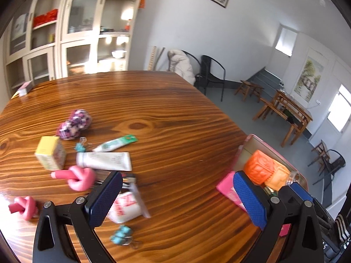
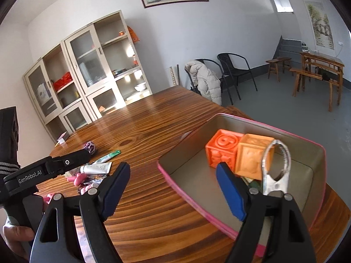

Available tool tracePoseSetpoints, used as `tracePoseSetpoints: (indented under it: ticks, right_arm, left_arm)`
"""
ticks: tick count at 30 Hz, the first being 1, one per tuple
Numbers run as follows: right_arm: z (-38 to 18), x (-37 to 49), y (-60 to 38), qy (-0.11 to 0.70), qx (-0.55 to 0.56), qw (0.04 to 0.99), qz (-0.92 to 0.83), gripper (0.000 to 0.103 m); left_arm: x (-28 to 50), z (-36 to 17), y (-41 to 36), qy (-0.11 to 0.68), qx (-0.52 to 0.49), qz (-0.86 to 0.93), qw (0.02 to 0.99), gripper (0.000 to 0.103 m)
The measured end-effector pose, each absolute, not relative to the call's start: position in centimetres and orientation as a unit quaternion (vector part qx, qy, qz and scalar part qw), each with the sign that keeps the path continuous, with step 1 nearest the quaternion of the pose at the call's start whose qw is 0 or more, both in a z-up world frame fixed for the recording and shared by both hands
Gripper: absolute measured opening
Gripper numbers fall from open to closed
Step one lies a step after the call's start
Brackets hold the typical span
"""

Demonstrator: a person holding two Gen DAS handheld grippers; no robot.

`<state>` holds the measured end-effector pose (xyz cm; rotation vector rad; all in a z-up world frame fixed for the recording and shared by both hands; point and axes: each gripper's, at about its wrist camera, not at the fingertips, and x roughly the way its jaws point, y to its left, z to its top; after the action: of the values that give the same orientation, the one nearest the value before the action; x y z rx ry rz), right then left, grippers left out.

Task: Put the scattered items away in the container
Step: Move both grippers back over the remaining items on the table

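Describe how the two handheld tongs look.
Both tongs, left and right, have glossy black plastic arms with triangular cut-outs, silver rivets and blue, ribbed finger pads. The left body carries white "GenRobot.AI" lettering and a black-and-white striped strap.

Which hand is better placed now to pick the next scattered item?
Left. Its open tool hovers over the scattered pile, near the white tube. The right tool is open over the tin.
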<state>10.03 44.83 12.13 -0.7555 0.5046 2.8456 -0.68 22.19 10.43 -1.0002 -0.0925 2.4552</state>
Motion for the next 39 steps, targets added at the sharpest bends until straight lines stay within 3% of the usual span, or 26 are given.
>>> tracePoseSetpoints:
  ticks: [18, 39]
  right_arm:
    - [10.2, 0.8, 35.5, 0.149, -0.336, -0.024, 0.93, 0.086]
    - [6.6, -3.1, 35.9, 0.185, -0.373, -0.006, 0.909, 0.086]
  left_arm:
    - [-5.7, 9.5, 7.8, -0.064, -0.372, 0.921, 0.098, 0.102]
    - [-11.5, 5.0, 8.1, -0.038, -0.412, 0.908, 0.068, 0.102]
